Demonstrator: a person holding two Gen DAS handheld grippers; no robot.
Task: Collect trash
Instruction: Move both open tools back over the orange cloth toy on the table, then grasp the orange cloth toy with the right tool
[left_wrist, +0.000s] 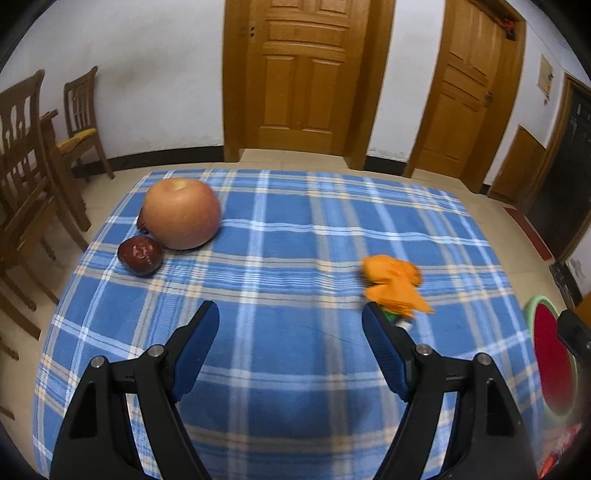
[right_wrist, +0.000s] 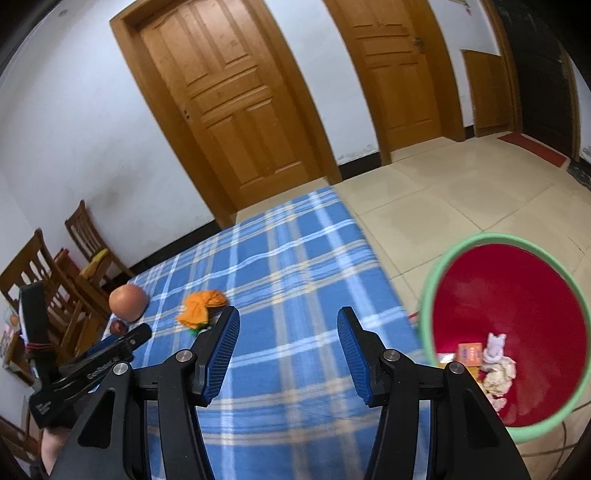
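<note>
Both grippers, left (left_wrist: 290, 317) and right (right_wrist: 288, 325), stand wide open and hold nothing, each hovering over the cloth (left_wrist: 295, 229). Collection looks partly done. The bin (right_wrist: 428, 295) (red inside, green rim) sits on the floor just beside the table's right edge and already holds crumpled tissue (right_wrist: 496, 373) and a small orange packet (right_wrist: 470, 353). One piece of trash, an orange wrapper (left_wrist: 393, 282), remains on the cloth, just beyond the left gripper's right fingertip. An apple (left_wrist: 181, 212) and two small dark fruits (left_wrist: 140, 254) sit well apart from it; these appear not to be trash.
</note>
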